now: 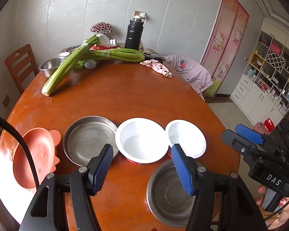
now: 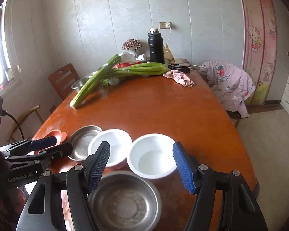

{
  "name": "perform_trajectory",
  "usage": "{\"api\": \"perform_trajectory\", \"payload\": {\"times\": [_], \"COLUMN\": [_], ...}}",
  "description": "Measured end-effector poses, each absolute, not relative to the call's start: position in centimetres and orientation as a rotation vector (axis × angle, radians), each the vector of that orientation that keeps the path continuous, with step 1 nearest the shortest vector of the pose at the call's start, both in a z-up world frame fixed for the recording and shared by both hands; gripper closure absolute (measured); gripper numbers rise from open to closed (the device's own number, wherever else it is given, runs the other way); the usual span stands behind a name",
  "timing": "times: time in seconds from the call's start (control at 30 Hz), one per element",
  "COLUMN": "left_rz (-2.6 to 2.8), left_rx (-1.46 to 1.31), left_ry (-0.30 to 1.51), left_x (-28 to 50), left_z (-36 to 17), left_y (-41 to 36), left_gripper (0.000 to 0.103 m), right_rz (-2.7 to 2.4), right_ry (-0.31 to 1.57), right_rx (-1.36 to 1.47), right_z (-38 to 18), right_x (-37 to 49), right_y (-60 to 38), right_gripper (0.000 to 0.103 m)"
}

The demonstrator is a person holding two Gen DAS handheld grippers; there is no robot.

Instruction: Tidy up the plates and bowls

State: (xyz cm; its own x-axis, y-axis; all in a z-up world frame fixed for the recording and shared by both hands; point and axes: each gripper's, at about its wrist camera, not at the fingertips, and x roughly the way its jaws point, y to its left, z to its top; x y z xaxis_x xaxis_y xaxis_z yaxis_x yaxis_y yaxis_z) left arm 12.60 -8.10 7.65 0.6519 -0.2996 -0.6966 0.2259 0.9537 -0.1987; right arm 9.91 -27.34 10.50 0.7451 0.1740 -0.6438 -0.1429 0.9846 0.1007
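Observation:
Near the front edge of the wooden table (image 1: 125, 96) stands a row: a terracotta plate with ears (image 1: 34, 157), a flat steel plate (image 1: 89, 140) and two white bowls (image 1: 141, 140) (image 1: 186, 137). A steel bowl (image 1: 169, 194) sits in front of them. My left gripper (image 1: 143, 168) hovers open above the larger white bowl and holds nothing. In the right wrist view my right gripper (image 2: 141, 167) is open and empty over the steel bowl (image 2: 125, 200) and the right white bowl (image 2: 152, 156). Each gripper shows in the other's view, the right gripper (image 1: 239, 134) and the left gripper (image 2: 54, 146).
Celery bunches (image 1: 71, 65), a black flask (image 1: 133, 34), another steel bowl (image 1: 51, 66) and a pink cloth (image 1: 158, 67) lie at the table's far end. A wooden chair (image 1: 21, 63) stands at the left, a chair draped with a garment (image 2: 231, 84) at the right.

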Motion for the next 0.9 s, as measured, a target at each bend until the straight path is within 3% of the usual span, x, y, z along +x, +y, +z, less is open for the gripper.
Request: {"api": "perform_trajectory", "payload": {"times": [0.9], "left_rz": [-0.279], "left_rx": [-0.091], "left_ry": [0.882], "left_x": [11.8], "left_z": [3.7], "left_y": [-9.3], "left_gripper": [0.04], "right_rz": [0.174], "right_ry": [0.833], "right_rx": [0.084], "right_z": [5.4], "right_x": [8.7], "right_y": [-29.6], "right_gripper": [0.034]}}
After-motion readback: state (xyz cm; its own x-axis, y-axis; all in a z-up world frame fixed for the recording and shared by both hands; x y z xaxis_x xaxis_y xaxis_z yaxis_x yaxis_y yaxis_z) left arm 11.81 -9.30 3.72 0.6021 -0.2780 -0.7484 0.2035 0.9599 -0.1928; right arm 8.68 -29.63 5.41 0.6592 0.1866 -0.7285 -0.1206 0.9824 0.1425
